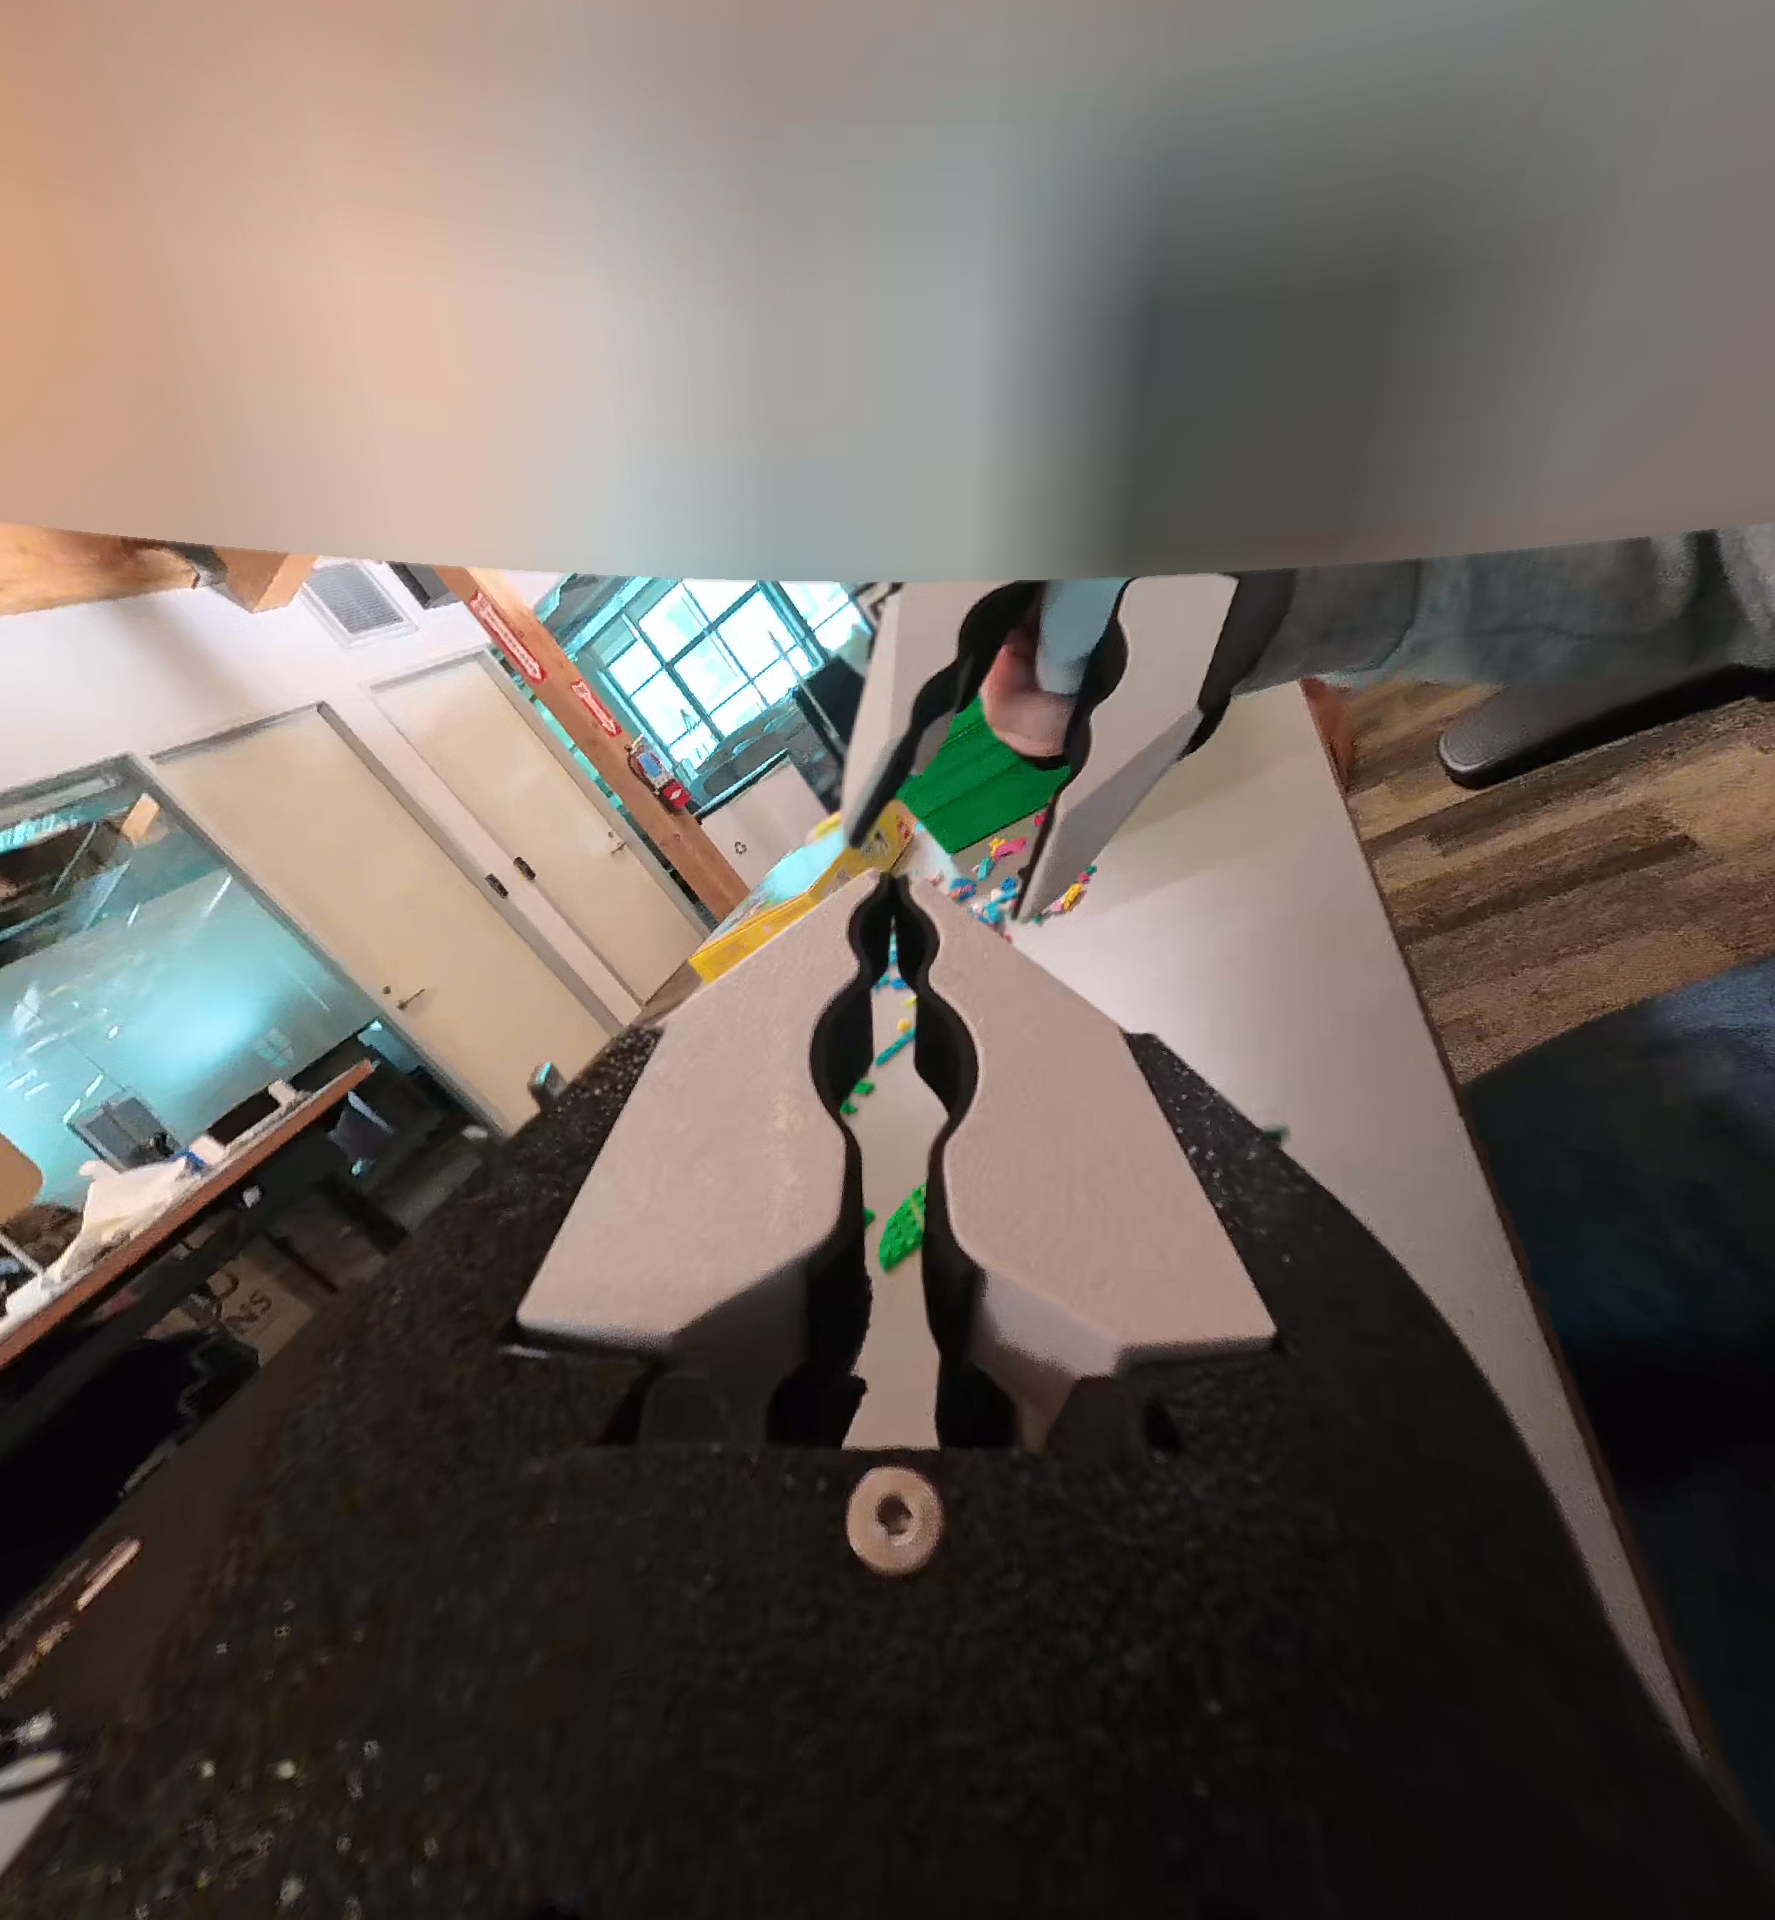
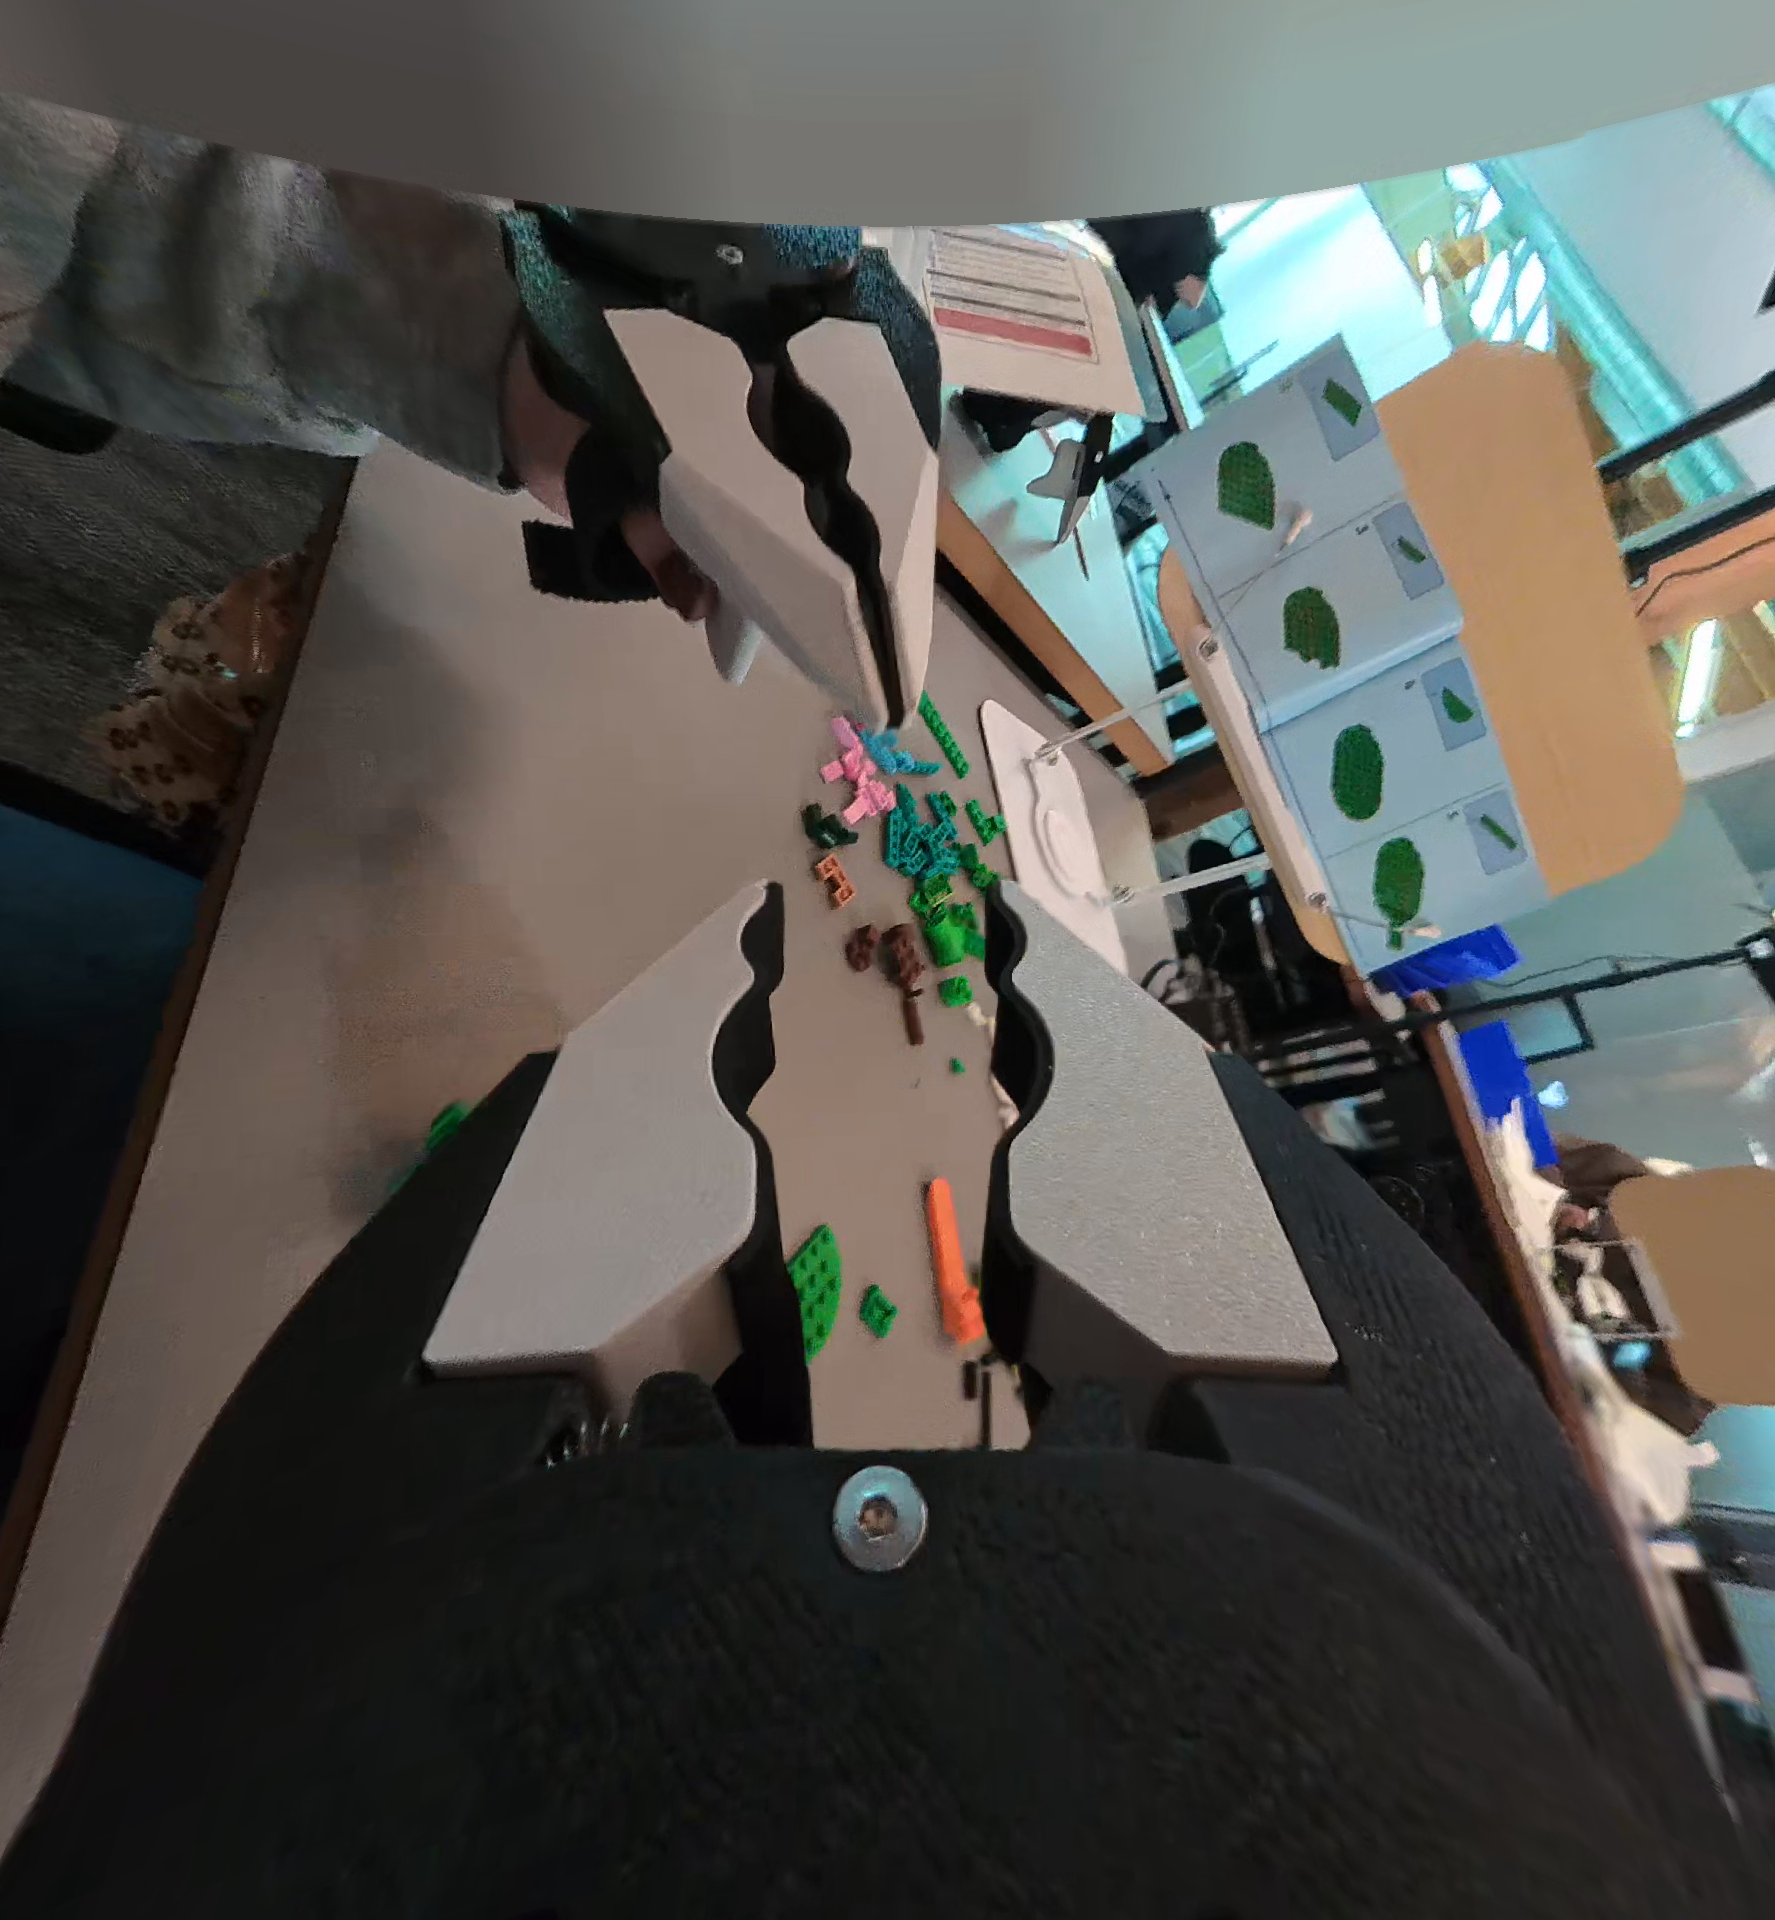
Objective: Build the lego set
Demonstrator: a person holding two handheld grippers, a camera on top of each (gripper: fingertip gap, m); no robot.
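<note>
My left gripper (image 1: 888,885) is shut, its tips meeting with nothing seen between them. In the right wrist view the left gripper (image 2: 895,715) hangs tip-down just above the pink bricks (image 2: 855,774) and blue bricks (image 2: 888,750). My right gripper (image 2: 885,891) is open and empty, hovering over the grey table (image 2: 509,831). Brown bricks (image 2: 898,956), green bricks (image 2: 950,930) and teal bricks (image 2: 919,831) lie just beyond its tips. Under its fingers lie an orange stick piece (image 2: 950,1278) and a green rounded plate (image 2: 815,1288). The right gripper also shows open in the left wrist view (image 1: 945,873).
An instruction sheet with green shapes (image 2: 1361,665) stands on a white stand base (image 2: 1059,821) at the table's far edge. A yellow box (image 1: 789,914) and a green slab (image 1: 976,779) lie beyond the bricks. A chair armrest (image 1: 1589,727) and carpet lie past the table's right edge. Only a small space, under 4 cm, lies between the two pairs of fingers. The green rounded plate (image 2: 815,1288) is about 20 centimetres from my right fingertips.
</note>
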